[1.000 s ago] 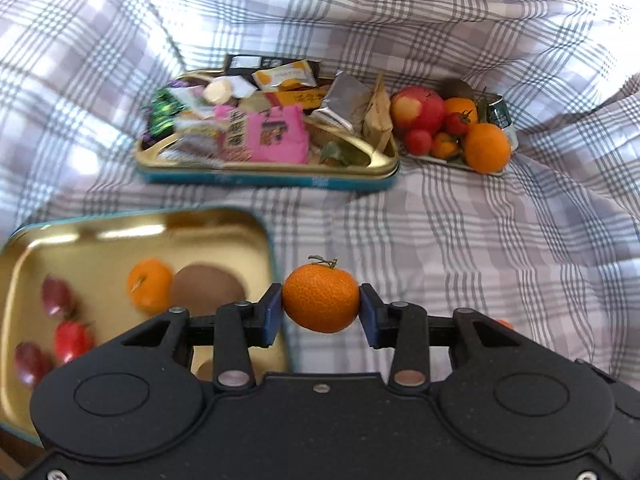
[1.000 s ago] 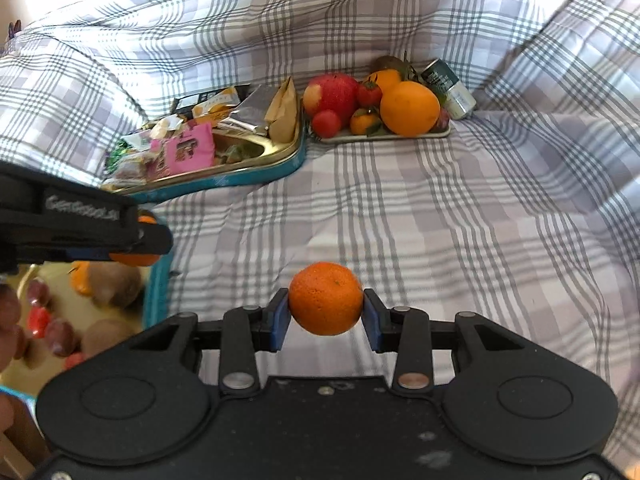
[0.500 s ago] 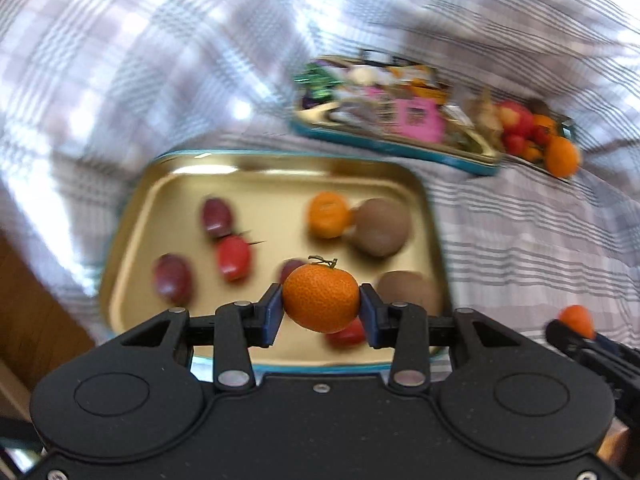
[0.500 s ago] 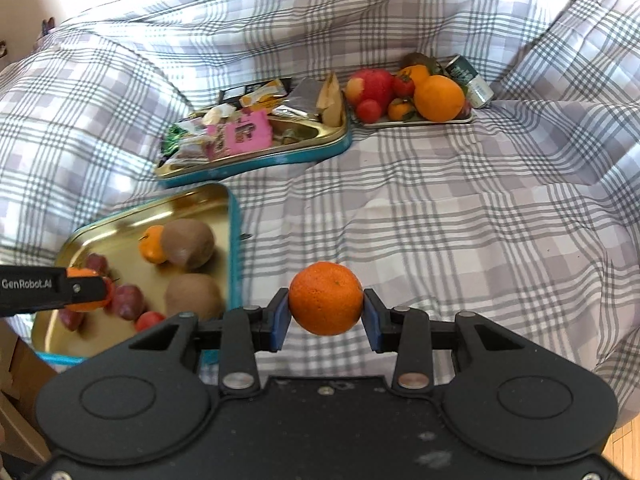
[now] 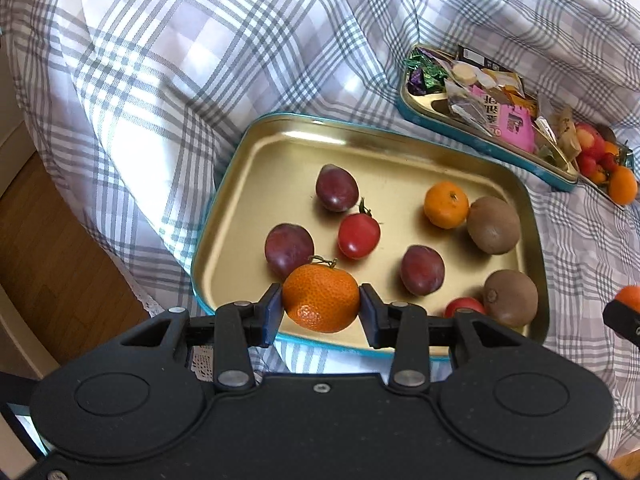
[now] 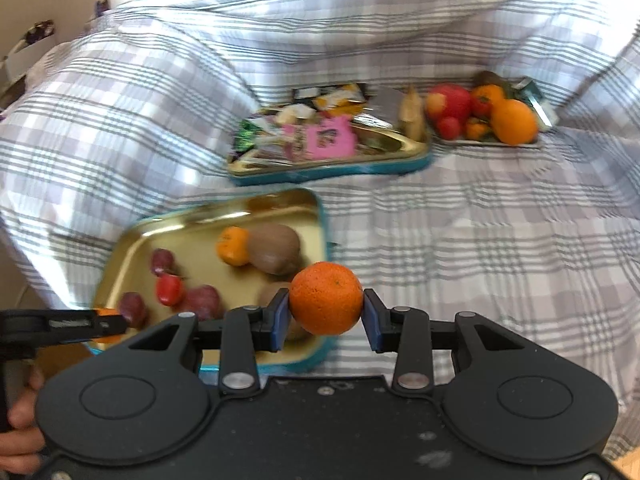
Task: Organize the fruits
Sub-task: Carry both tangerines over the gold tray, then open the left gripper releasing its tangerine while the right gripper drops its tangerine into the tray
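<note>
Left wrist: my left tool [image 5: 321, 309] clamps a stemmed mandarin [image 5: 321, 298] over the gold tray [image 5: 256, 160] near edge; lower into the bare near-left corner.
Right wrist: right tool [image 6: 325, 321] clamped on second mandarin [image 6: 326, 298] beside the tray's right edge; wait.

Large Chinese characters are showing on the pink packet [image 5: 509, 118] in the far snack tin [image 5: 480, 138], too skewed to make out; nothing else is reading clearly in either view
</note>
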`<state>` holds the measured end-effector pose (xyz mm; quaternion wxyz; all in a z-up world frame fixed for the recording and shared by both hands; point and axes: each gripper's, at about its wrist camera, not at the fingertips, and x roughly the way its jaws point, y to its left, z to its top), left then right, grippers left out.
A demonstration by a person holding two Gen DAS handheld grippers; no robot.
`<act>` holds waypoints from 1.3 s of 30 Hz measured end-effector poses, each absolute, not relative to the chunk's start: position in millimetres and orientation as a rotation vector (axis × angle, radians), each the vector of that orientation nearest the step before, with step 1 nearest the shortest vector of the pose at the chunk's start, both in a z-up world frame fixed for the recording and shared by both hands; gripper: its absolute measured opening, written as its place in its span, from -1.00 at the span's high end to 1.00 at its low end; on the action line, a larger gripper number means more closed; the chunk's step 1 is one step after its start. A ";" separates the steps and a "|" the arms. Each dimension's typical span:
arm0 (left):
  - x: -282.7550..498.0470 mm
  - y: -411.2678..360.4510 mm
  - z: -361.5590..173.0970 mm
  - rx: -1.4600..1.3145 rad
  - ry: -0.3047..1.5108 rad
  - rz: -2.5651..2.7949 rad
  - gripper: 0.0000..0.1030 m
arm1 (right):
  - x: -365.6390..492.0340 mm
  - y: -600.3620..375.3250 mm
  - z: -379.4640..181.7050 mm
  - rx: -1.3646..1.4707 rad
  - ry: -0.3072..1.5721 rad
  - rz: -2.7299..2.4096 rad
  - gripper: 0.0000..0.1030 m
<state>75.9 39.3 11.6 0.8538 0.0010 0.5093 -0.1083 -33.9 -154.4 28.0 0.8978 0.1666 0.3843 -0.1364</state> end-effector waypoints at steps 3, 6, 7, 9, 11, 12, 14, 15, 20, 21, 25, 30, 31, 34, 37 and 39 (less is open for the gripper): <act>84.0 39.0 15.2 0.005 1.060 -0.234 0.06 | -22.2 -150.5 31.6 0.344 0.792 -0.237 0.23; 96.0 36.6 18.6 0.011 1.045 -0.232 0.06 | -7.4 -142.2 36.6 0.315 0.789 -0.219 0.23; 100.5 36.1 19.1 0.011 1.043 -0.229 0.06 | -2.2 -139.6 37.9 0.303 0.791 -0.212 0.23; 109.3 35.1 19.8 0.014 1.036 -0.226 0.06 | 6.1 -136.3 39.4 0.293 0.796 -0.201 0.23; 118.4 33.6 18.8 0.020 1.032 -0.219 0.06 | 13.8 -132.7 39.4 0.285 0.802 -0.189 0.23; 122.8 33.1 17.9 0.024 1.032 -0.213 0.06 | 16.9 -131.5 39.4 0.280 0.805 -0.184 0.23; 131.4 31.9 14.6 0.036 1.040 -0.201 0.06 | 23.2 -128.2 39.0 0.269 0.812 -0.175 0.23; 135.4 31.4 12.6 0.043 1.045 -0.193 0.06 | 26.8 -126.7 38.3 0.265 0.817 -0.172 0.23; 148.9 27.1 4.2 0.090 1.066 -0.171 0.06 | 42.9 -121.2 30.7 0.254 0.840 -0.166 0.23; 150.1 25.6 3.0 0.101 1.067 -0.169 0.06 | 45.7 -120.6 28.7 0.251 0.847 -0.165 0.23; 155.8 24.0 -2.1 0.122 1.077 -0.159 0.06 | 54.8 -119.3 22.0 0.253 0.867 -0.161 0.23; 159.2 21.8 -7.7 0.143 1.090 -0.162 0.06 | 62.7 -116.5 16.7 0.238 0.876 -0.169 0.23; 159.8 21.4 -8.2 0.148 1.091 -0.163 0.06 | 63.4 -116.5 15.8 0.233 0.877 -0.174 0.23; 160.3 21.1 -10.0 0.159 1.095 -0.166 0.06 | 65.5 -117.1 12.4 0.234 0.885 -0.183 0.23; 161.6 21.8 -11.0 0.165 1.097 -0.169 0.06 | 67.0 -117.3 9.8 0.236 0.890 -0.187 0.23; 162.9 21.4 -11.7 0.172 1.096 -0.169 0.06 | 68.7 -116.9 9.0 0.235 0.893 -0.186 0.23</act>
